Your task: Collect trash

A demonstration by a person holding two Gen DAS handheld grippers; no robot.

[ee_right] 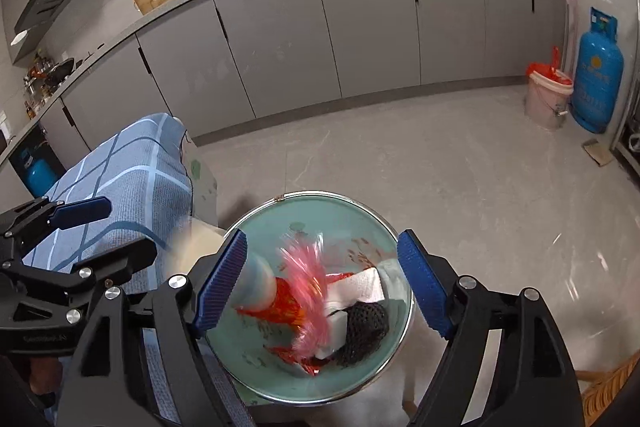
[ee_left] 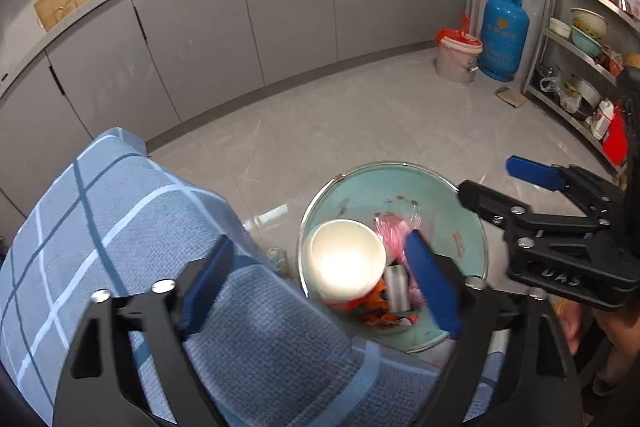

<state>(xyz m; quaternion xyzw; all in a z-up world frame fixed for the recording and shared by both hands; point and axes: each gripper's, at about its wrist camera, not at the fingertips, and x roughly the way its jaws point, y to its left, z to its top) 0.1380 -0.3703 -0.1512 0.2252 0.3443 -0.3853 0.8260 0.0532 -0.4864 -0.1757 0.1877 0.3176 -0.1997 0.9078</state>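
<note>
A teal basin (ee_left: 380,187) (ee_right: 340,215) with a metal rim sits beside the cloth-covered table. Inside lie a white paper cup (ee_left: 344,263) (ee_right: 256,283), a blurred pink plastic wrapper (ee_left: 394,231) (ee_right: 308,279), a red-orange wrapper (ee_right: 288,303), a white tissue (ee_right: 360,287) and a black mesh (ee_right: 366,327). My left gripper (ee_left: 320,283) (ee_right: 104,235) hovers open over the basin's left edge; its pads touch nothing. My right gripper (ee_right: 322,285) (ee_left: 508,183) is open above the basin, with the trash below and loose of its pads.
A blue checked cloth (ee_left: 120,227) (ee_right: 120,167) covers the table at the left. Grey cabinets run along the back. A pink bucket (ee_left: 456,55) (ee_right: 546,99) and a blue gas cylinder (ee_left: 502,31) (ee_right: 596,83) stand at the far right, beside a metal shelf (ee_left: 580,47).
</note>
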